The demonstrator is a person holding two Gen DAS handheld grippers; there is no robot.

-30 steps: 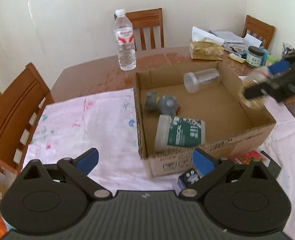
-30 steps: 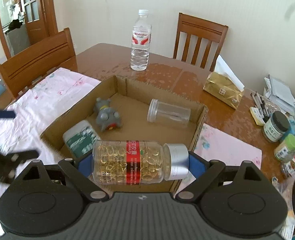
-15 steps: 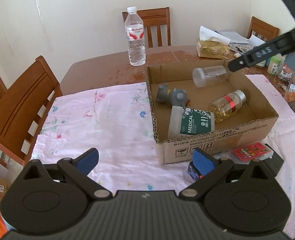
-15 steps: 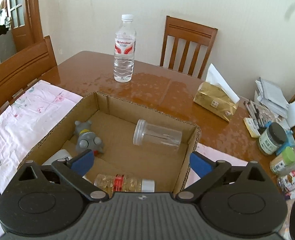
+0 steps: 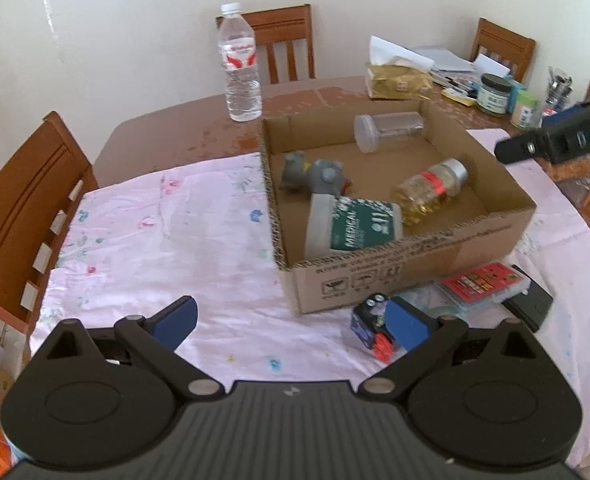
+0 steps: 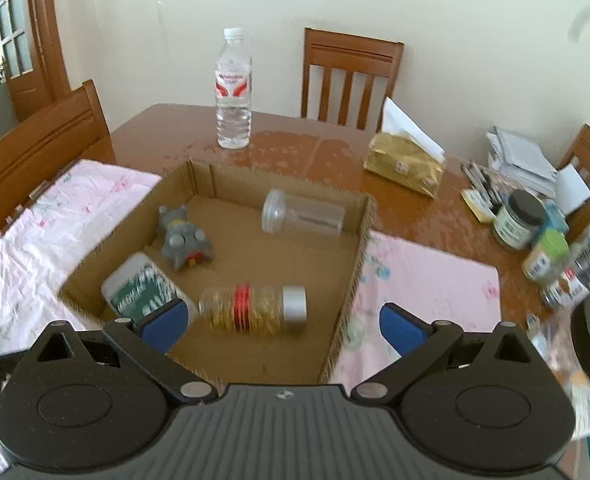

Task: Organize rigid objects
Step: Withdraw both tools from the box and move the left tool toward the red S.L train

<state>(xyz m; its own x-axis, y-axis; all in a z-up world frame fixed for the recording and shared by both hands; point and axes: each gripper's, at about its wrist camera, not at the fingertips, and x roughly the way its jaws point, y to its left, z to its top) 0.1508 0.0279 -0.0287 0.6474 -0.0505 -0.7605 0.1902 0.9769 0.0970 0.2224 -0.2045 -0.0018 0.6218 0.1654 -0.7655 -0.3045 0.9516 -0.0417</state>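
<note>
An open cardboard box (image 5: 415,276) (image 6: 347,320) sits on the pink cloth. Inside lie a capsule bottle with a silver cap (image 5: 429,192) (image 6: 255,309), a clear jar (image 5: 389,131) (image 6: 303,217), a grey toy (image 5: 313,174) (image 6: 183,238) and a white tub with a green label (image 5: 355,226) (image 6: 139,292). My left gripper (image 5: 291,322) is open and empty in front of the box, with a small blue toy car (image 5: 369,330) at its right finger. My right gripper (image 6: 283,322) is open and empty above the box's near right edge; it shows as a dark bar in the left wrist view (image 5: 555,142).
A water bottle (image 5: 241,64) (image 6: 233,90) stands behind the box. A red card box (image 5: 481,286) and a black flat object (image 5: 531,304) lie right of the box. A gold tissue pack (image 6: 405,164), jars (image 6: 519,220) and papers crowd the table's right. Wooden chairs ring the table.
My right gripper opened and let the capsule bottle drop into the box, then drew back to the right. My left gripper pulled back from the box.
</note>
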